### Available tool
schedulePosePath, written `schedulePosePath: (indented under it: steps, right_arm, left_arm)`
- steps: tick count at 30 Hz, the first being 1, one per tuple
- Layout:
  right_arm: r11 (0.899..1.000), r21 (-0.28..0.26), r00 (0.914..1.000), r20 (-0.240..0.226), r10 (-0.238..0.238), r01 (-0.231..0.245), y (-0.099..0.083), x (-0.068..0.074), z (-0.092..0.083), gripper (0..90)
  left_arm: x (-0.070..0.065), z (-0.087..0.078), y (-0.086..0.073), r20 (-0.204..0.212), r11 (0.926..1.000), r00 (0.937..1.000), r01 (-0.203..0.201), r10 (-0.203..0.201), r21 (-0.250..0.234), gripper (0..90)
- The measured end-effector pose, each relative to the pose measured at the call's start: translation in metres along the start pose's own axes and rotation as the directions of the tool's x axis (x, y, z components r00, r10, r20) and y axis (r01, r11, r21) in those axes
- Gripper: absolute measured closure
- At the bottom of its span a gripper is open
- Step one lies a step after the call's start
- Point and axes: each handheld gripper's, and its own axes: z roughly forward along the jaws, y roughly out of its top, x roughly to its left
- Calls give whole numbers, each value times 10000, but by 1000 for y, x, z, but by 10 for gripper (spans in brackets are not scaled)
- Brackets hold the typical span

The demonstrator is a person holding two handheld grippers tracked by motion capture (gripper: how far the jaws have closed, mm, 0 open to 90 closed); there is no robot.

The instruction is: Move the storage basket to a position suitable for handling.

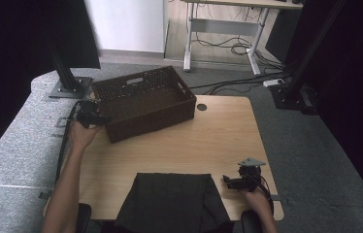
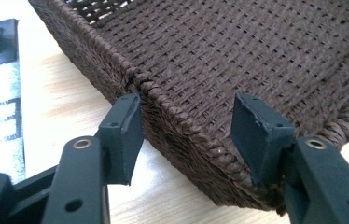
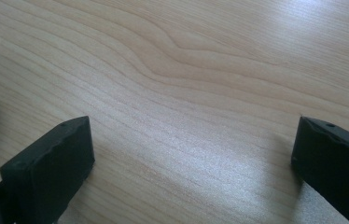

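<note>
**Left tool straddling basket wall at near-left corner**

Found on the far left part of the pale wooden counter: a dark brown woven basket, empty, long axis running left to right across the counter and skewed a little, right end farther away. Seen at its left end: the left tool, held level and pointing right, into the basket's near-left corner. From the left gripper view, basket wall caught between the two black jaws, one jaw outside over the counter, the other inside over the woven floor. Visible gap on both sides of the rim; pads not pressing yet, so counted as open around the wall rather than gripping. Judged as a closing on the rim, with little left to travel.

Parked well apart, at the near right edge of the counter: the right tool, grey three-cornered plate on top, jaws spread wide over bare wood grain in the right gripper view, holding nothing. Left hand plainly the nearer one; basket lying up and far left of the right tool.

Lying at the near edge between the forearms: a dark folded cloth.

No brand, label or legible writing made out anywhere on basket, counter or tools.
</note>
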Motion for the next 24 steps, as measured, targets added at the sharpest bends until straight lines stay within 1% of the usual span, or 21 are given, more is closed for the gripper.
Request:
schedulePosePath:
  steps: [1,2,3,4,8,9,12,13,14,20,24]
  right_arm:
    - [10000,-1,10000,-1,-1,1,0,0,0,0]
    - [10000,-1,10000,-1,-1,1,0,0,0,0]
    - [10000,-1,10000,-1,2,-2,0,0,0,0]
    - [10000,0,10000,-1,0,0,0,0,0,0]
    - [10000,0,10000,-1,1,-1,0,0,0,0]
    - [10000,0,10000,-1,1,-1,0,0,0,0]
    - [10000,0,10000,-2,-1,1,0,0,0,0]
    - [10000,-2,10000,0,-1,1,0,0,0,0]
    - [10000,-1,10000,1,2,-2,0,0,0,0]
    - [10000,1,10000,0,2,-2,0,0,0,0]
    - [10000,1,10000,-1,-1,1,0,0,0,0]
  left_arm:
    - [0,0,0,-2,10000,10000,51,-51,41,486]
    - [0,0,0,41,9999,9999,102,-102,67,486]
    - [1,0,1,200,9997,9996,200,-203,134,503]
    - [1,0,1,239,9995,9994,255,-259,162,524]
    - [-1,1,3,161,9987,9993,341,-347,368,566]
    - [-1,1,3,192,9981,9988,434,-443,438,591]
    - [-2,2,4,137,9980,9987,475,-481,427,600]
    - [-2,2,4,144,9978,9986,509,-515,423,617]
    - [-1,2,4,240,9973,9979,595,-606,439,617]
    - [-5,5,6,259,9987,9989,373,-382,341,668]
    - [-9,6,5,490,9995,9986,172,-185,281,681]
